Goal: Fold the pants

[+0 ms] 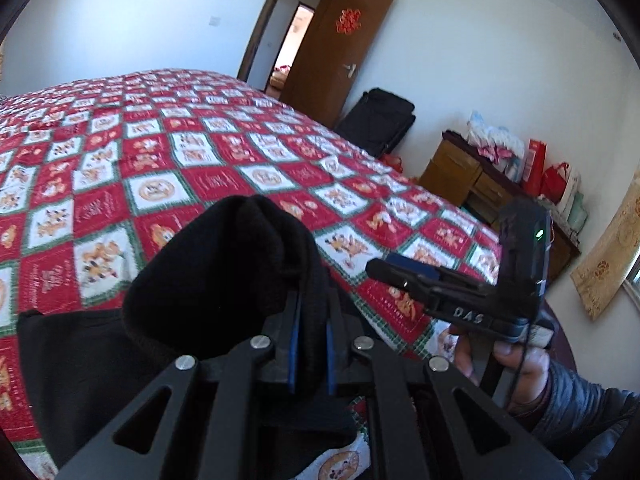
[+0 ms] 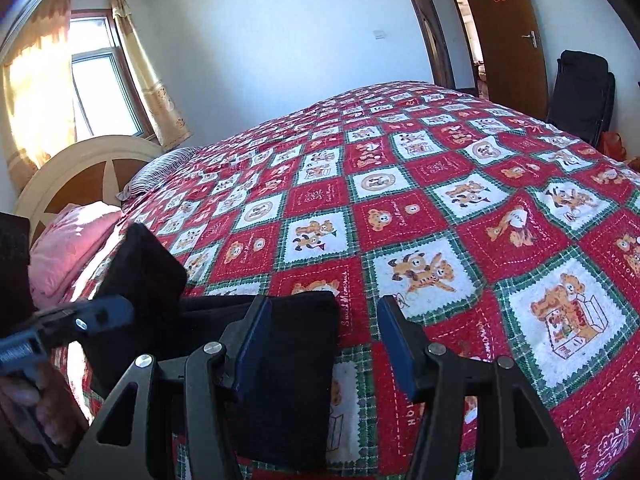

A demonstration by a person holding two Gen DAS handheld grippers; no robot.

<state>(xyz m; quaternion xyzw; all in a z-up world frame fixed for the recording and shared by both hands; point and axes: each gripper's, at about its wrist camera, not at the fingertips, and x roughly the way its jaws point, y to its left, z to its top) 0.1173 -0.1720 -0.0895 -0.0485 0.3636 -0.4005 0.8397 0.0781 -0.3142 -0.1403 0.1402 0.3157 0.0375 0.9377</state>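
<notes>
Pants, black, are seen on the near edge of a bed covered w/ a red-and-white patchwork quilt. One bunched fold of the fabric is clamped in the left gripper: jaws closed narrow on it, blue pads pressed against the cloth on both sides, fold lifted above the quilt. Rest of the garment is spread flat on the quilt to the left of the fold in left wrist view.

Right gripper is held w/ jaws apart, abt half spread. A flat black section of the pants is seen between them, touching or just beside the left pad; right pad is clear of the cloth, over bare quilt. Nothing is gripped there.

In left wrist view the right gripper is seen side-on at right, carried by a hand in a dark padded sleeve.

Bkgd: brown door ajar, black folded chair against wall, wooden desk w/ bags. Right wrist view: window w/ curtains, headboard, pink pillow.
</notes>
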